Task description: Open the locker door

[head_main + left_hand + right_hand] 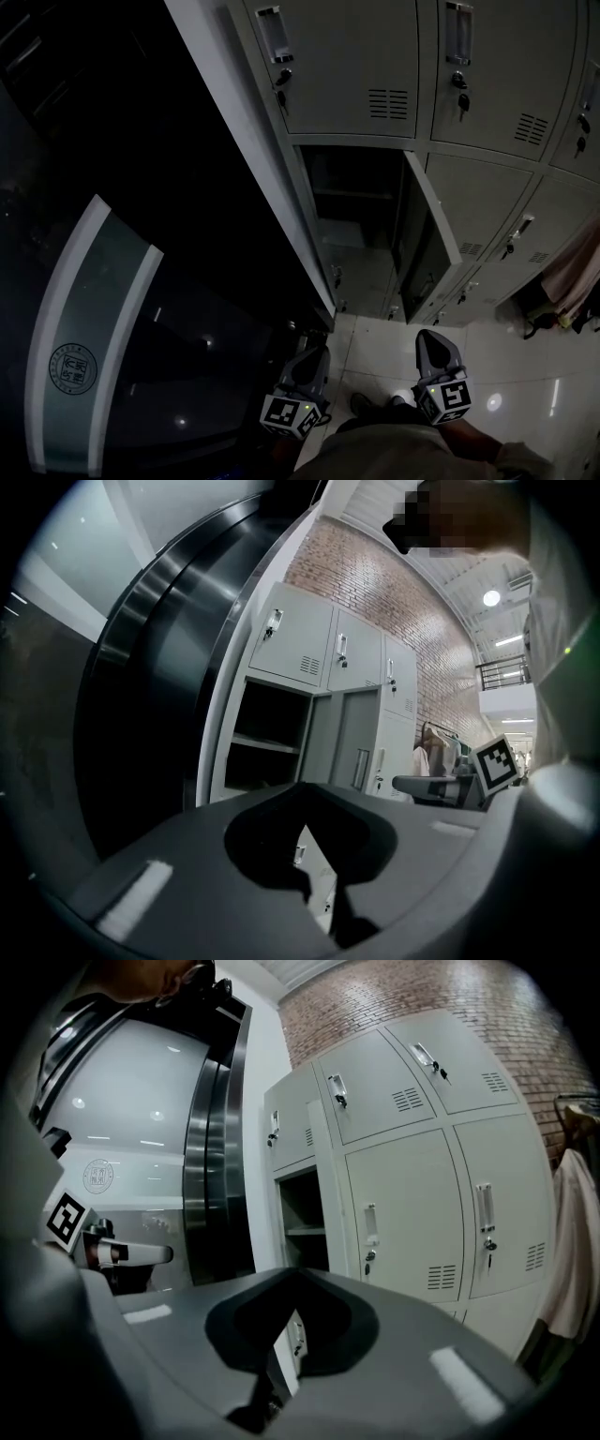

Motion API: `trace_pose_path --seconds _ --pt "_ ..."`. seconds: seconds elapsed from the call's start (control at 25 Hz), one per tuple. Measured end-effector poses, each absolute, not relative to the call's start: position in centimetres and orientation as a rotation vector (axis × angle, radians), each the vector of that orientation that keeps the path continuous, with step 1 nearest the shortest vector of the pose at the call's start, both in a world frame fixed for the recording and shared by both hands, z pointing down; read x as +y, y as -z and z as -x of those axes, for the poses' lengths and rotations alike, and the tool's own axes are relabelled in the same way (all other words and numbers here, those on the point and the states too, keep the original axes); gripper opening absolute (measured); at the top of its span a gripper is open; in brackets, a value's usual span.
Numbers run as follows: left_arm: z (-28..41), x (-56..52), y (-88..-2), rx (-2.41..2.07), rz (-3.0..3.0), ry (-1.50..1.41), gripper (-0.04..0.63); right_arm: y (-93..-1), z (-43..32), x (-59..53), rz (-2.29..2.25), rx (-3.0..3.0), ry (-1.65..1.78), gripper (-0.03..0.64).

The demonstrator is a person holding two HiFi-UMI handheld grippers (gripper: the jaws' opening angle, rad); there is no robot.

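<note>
The grey metal locker door [429,234] is already standing open, swung out to the right of its dark compartment [349,202]. That compartment is in the leftmost column of the bank of grey metal lockers [375,75], just below the top row. The left claw [317,356] and right claw [429,339] are hanging low over the glossy white tiled floor [511,370], well apart from the door, both pointing towards the lockers. Each claw is pinched together with nothing between its jaws. Square black-and-white markers [453,394] are showing on their cubes. A round printed emblem [75,366] is sitting on the pale band of the dark glass panel [187,234]; its lettering is too small to read.
</note>
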State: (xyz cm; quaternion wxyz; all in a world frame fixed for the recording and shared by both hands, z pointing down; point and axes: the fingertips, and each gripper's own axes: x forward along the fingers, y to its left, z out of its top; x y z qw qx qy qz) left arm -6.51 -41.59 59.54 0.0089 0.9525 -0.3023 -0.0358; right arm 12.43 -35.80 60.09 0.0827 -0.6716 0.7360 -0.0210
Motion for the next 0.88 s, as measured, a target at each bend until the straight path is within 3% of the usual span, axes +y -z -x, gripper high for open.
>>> trace_pose_path --seconds 0.4,0.56,0.76,0.88 --pt "8.8 -38.5 -57.2 -1.066 -2.942 0.122 0.014 -57.1 -11.6 -33.0 1.990 2.262 0.030 0.002" --pt "7.6 -35.4 -56.0 -1.051 -2.972 0.146 0.014 -56.7 -12.0 -29.2 2.007 2.288 0.087 0.002" --pt "6.6 -29.5 -54.9 -1.072 -2.935 0.153 0.014 -54.4 -13.1 -23.5 1.914 2.220 -0.124 0.002" --pt "5.8 -25.3 -54.2 -1.057 -2.930 0.154 0.014 -53.7 -13.6 -18.9 1.930 2.249 -0.034 0.002"
